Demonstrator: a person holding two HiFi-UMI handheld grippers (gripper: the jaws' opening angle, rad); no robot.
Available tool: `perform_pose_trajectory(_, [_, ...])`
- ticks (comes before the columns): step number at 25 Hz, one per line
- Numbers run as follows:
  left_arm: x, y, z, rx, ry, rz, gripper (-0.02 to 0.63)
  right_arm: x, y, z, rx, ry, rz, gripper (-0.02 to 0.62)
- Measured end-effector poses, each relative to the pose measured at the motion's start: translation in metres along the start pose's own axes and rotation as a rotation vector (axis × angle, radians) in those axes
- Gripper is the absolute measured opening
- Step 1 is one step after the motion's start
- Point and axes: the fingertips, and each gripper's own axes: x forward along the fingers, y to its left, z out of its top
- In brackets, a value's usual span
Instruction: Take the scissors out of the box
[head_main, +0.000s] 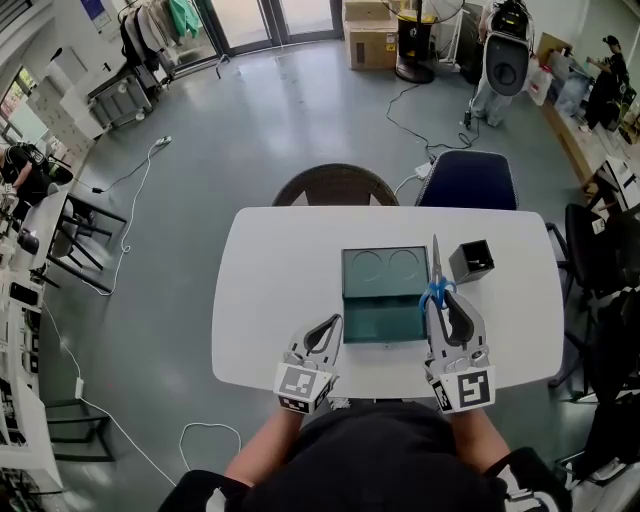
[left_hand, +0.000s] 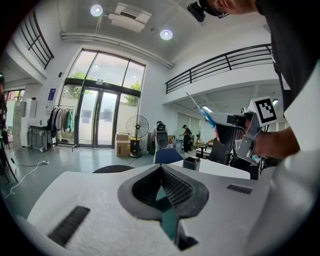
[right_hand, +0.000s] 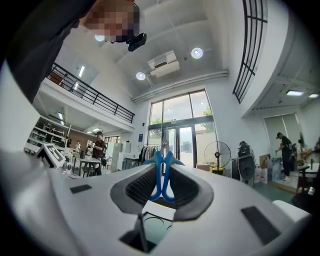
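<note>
scissors (head_main: 436, 272): held above right edge of teal box (head_main: 385, 251) | right gripper (head_main: 445, 302): fingers clamped on blue handles | left gripper (head_main: 331, 325): fingers pinching box wall | handling: likely light, rigid, sharp-tipped; handles safest hold

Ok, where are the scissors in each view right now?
Head view: scissors right of centre, along the green box's right edge, blades pointing away.
Left gripper view: scissors upper right, blades tilted up-left.
Right gripper view: scissors dead centre, blue handles between the jaws.
Shared landmark: the green box, a sliver low-centre in the left gripper view, below the jaws in the right gripper view.
</note>
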Motion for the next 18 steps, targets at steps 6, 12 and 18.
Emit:
perform_pose_trajectory(6, [0.000,0.005,0.004,0.002,-0.014,0.010,0.008,0.003,-0.002,0.000,-0.008,-0.003,-0.006,0.091])
perform_pose_trajectory(12, [0.001,0.005,0.000,0.003,-0.013,0.006,0.008,0.009,-0.002,0.005,-0.037,-0.016,0.005,0.091])
perform_pose_trajectory(18, [0.000,0.007,0.005,0.005,-0.015,0.012,0.008,0.012,-0.001,0.004,-0.040,-0.005,0.014,0.091])
